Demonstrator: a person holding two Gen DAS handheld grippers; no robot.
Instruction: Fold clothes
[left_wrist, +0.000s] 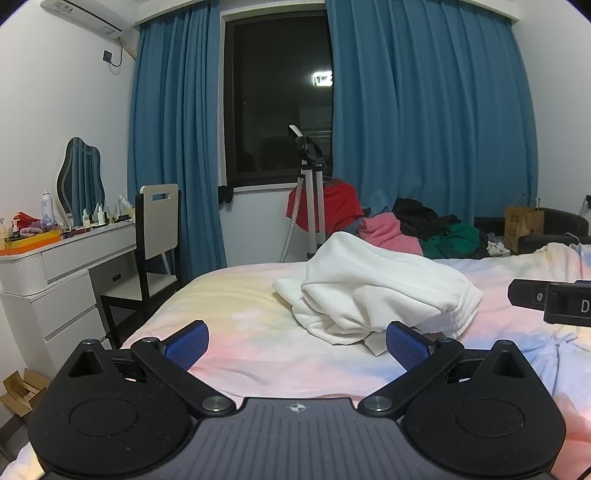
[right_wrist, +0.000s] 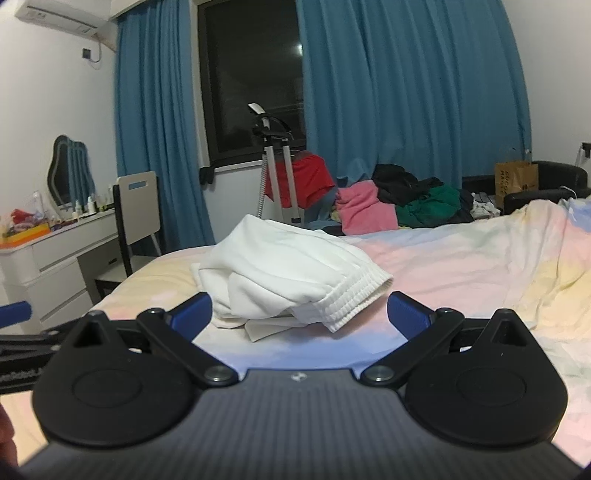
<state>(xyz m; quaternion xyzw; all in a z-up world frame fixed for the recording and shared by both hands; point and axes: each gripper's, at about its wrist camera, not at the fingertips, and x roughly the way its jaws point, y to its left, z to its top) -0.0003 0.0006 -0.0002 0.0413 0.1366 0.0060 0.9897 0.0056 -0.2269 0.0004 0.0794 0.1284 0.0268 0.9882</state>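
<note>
A crumpled white garment (left_wrist: 373, 291) with a ribbed hem lies in a heap on the pastel bed (left_wrist: 236, 317). My left gripper (left_wrist: 297, 345) stands open just short of it, blue pads wide apart, with nothing between them. In the right wrist view the same white garment (right_wrist: 291, 273) sits straight ahead, its ribbed hem (right_wrist: 354, 299) nearest. My right gripper (right_wrist: 299, 314) is open too, its pads flanking the heap's near edge without touching it. The right gripper's black body (left_wrist: 550, 299) shows at the right edge of the left wrist view.
A pile of pink, green, black and red clothes (left_wrist: 417, 229) lies beyond the bed's far side. A garment steamer stand (left_wrist: 310, 192) rises by the window. A white dresser (left_wrist: 55, 273) and chair (left_wrist: 155, 236) stand at left. A brown paper bag (left_wrist: 522, 225) sits at right.
</note>
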